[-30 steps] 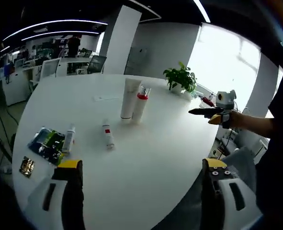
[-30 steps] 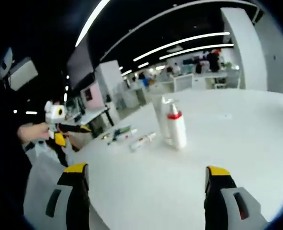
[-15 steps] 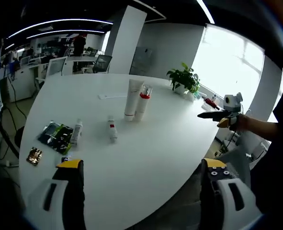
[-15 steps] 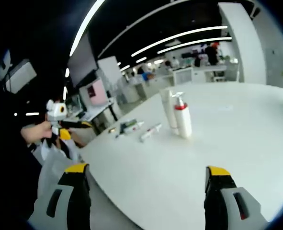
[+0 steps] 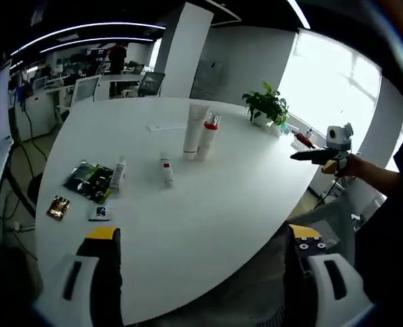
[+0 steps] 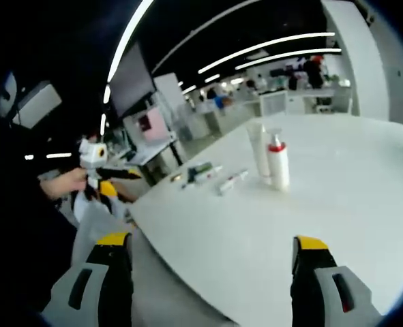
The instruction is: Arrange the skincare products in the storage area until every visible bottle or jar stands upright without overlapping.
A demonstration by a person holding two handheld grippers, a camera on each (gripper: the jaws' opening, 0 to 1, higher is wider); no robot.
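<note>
The left gripper view looks from off the near edge of the round white table [image 5: 208,204], from rather high and well back, and it faces across the top toward the bright windows, so the right gripper [image 5: 309,155] comes in at its right side. The right gripper view looks from the other side of the same edge, lower and also well back, and it faces toward the office desks, with the left gripper [image 6: 112,178] at its left. The 2 views share the table top and the 2 upright bottles, the white tube [image 5: 193,131] [image 6: 258,150] and the red-collared pump bottle [image 5: 207,136] [image 6: 278,163], seen from crossing directions.
</note>
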